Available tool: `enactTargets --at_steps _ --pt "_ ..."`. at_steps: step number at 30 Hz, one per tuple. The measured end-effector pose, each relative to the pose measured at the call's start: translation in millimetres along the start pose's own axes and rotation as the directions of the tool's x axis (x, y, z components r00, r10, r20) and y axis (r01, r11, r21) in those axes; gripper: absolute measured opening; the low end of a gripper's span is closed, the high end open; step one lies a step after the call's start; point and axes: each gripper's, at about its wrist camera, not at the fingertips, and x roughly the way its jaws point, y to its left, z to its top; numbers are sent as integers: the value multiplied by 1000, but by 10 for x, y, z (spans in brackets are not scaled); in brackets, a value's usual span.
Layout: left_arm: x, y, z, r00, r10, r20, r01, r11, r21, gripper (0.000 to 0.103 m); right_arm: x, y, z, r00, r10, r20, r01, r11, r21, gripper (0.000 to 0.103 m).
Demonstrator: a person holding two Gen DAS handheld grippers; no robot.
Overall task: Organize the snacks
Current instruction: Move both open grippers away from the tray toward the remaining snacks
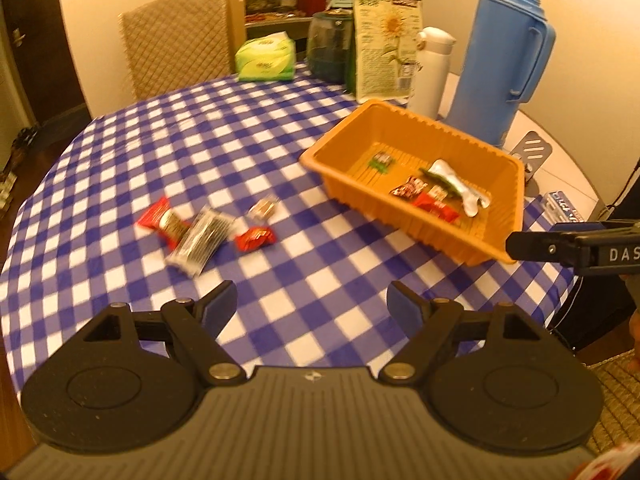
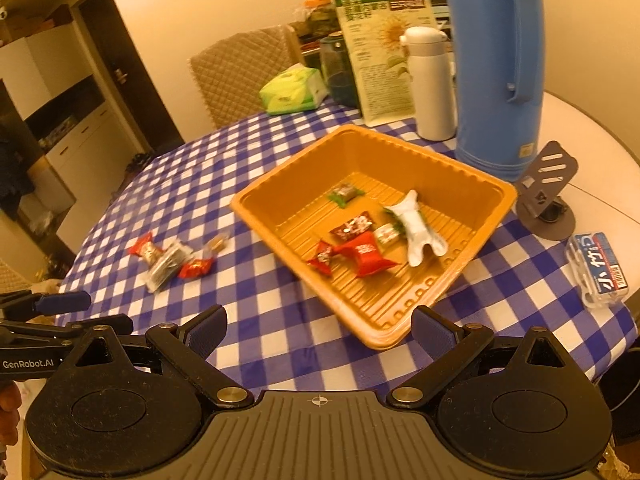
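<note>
- Left wrist view: left tongs (image 1: 312,300) hang above the checked bench (image 1: 280,128), jaws apart, nothing between them.
- Loose snacks, a cluster of four on the cloth, far and left of the left tongs: red-ended packet (image 1: 162,220), clear wrapped bar (image 1: 202,240), red candy (image 1: 256,238), small pale candy (image 1: 264,208).
- Clear wrapped bar: long axis runs diagonally, from near-left to far-right. It touches or overlaps the red-ended packet; the blur does not allow more.
- Orange tray (image 1: 316,156): far and right of the left tongs, well apart from the cluster. Holds several pieces already, among them a white packet (image 1: 460,190) and a red packet (image 1: 436,206).
- Right tongs (image 2: 320,330): jaws apart, empty, poised just before the near corner of the orange tray (image 2: 384,340) in the right wrist view.
- Same view: the cluster lies far to the left, beyond the left tongs (image 2: 68,300), which enter at the left edge.
- Deciding relation, as a judgement: the loose snacks lie on the left side and the left tongs are the nearer, so the next pick likely falls to them, with the carry running rightward to the tray.
- Background, not part of the task: blue thermos (image 1: 508,60), white bottle (image 1: 434,72), sunflower-seed bag (image 1: 386,40), green tissue pack (image 1: 266,58).
- Progress, judged: partly done; four pieces remain outside.
</note>
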Motion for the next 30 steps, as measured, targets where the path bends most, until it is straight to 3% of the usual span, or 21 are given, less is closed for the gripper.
enactTargets --at_steps 13,30 --pt "-83 233 -288 995 82 -55 -87 993 -79 80 284 349 -190 989 96 -110 -107 990 -96 98" --pt "-31 664 -502 978 169 -120 -188 968 -167 80 827 756 -331 962 127 -244 -181 960 -215 98"
